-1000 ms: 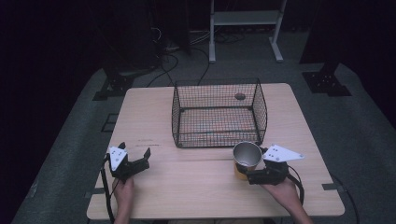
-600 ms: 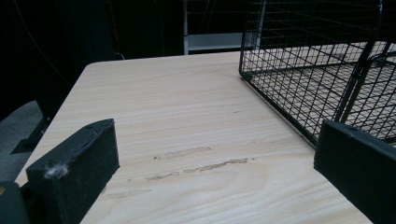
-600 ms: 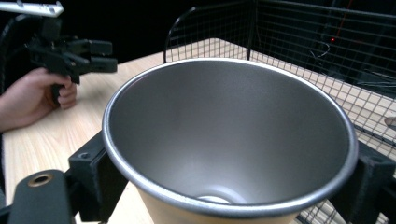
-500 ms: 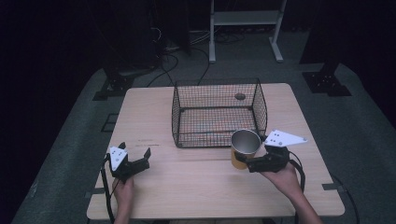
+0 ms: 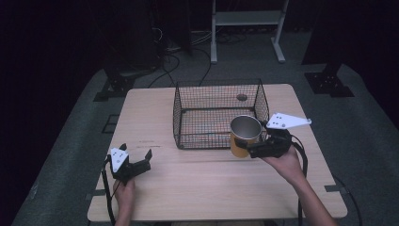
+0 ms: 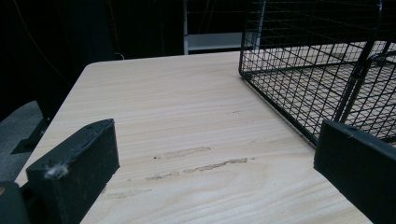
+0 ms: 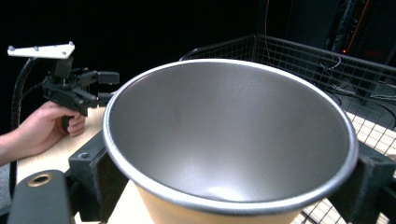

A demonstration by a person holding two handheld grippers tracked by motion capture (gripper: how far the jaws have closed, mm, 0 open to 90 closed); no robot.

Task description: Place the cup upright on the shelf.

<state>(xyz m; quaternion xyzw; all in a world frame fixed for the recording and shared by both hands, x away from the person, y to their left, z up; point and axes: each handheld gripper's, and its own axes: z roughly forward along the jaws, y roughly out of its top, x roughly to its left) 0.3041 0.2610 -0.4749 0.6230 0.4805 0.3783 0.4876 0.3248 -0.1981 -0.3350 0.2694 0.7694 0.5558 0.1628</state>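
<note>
high view: the right gripper [image 5: 251,147] holds a cup [image 5: 244,135] with a steel inside and an orange-tan outside, its fingers clenched on the cup's sides. the cup is upright, lifted off the counter [image 5: 197,188], at the near right corner of the wire basket [image 5: 219,113], its rim about level with the basket's near wall. whether it touches the wire cannot be told. the right hand [image 5: 284,162] comes in from the lower right, with the grey plate on top of the gripper and the cable looping beside the wrist. the left gripper [image 5: 136,162] sits low over the near left part of the counter, well apart from the basket, held by the left hand [image 5: 123,190]; its fingers are released and hold nothing. a small dark round spot [image 5: 242,97] shows on the counter behind the basket.

left gripper view: the two black fingers [image 6: 79,170] stand wide apart with bare counter [image 6: 187,121] between them. the basket [image 6: 322,70] stands ahead to the right, its near corner just past the right finger.

right gripper view: the cup [image 7: 229,135] sits between the fingers [image 7: 93,172], one pressed against each side below the rim. the basket [image 7: 303,60] lies behind it. farther off at left, the left gripper [image 7: 105,86] is in the left hand [image 7: 51,126], fingers apart.
</note>
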